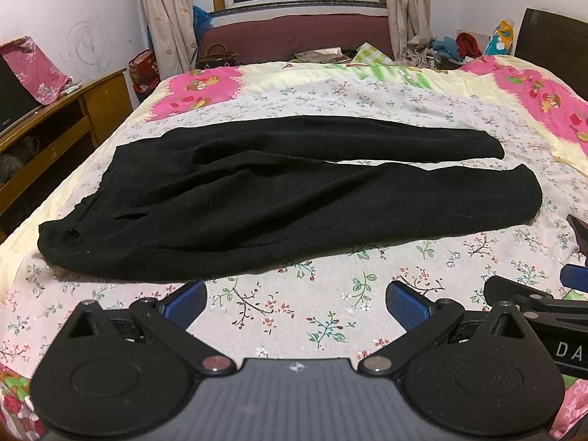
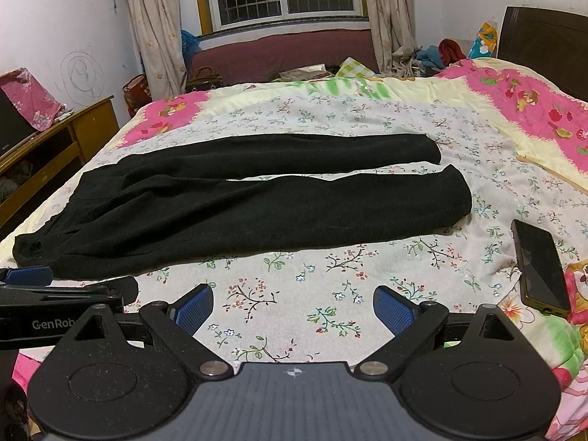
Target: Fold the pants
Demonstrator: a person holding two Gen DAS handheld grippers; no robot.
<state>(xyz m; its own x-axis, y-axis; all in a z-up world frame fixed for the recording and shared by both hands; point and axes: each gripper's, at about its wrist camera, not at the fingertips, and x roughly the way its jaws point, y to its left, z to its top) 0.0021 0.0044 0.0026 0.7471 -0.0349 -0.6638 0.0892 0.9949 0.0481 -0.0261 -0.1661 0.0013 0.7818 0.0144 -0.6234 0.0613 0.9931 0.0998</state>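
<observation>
Black pants [image 1: 257, 198] lie flat across the floral bed sheet, waistband at the left, two legs stretching right, side by side with a thin gap between them. They also show in the right wrist view [image 2: 239, 205]. My left gripper [image 1: 296, 303] is open and empty, hovering over the sheet just in front of the near leg's edge. My right gripper [image 2: 293, 308] is open and empty, also short of the pants, to the right of the left gripper. Each gripper shows at the other view's edge.
A dark phone [image 2: 540, 268] lies on the sheet at the right, near the right gripper. A wooden cabinet [image 1: 55, 125] stands left of the bed. A headboard [image 2: 544, 36] is at the far right. Clutter lies beyond the bed under the window.
</observation>
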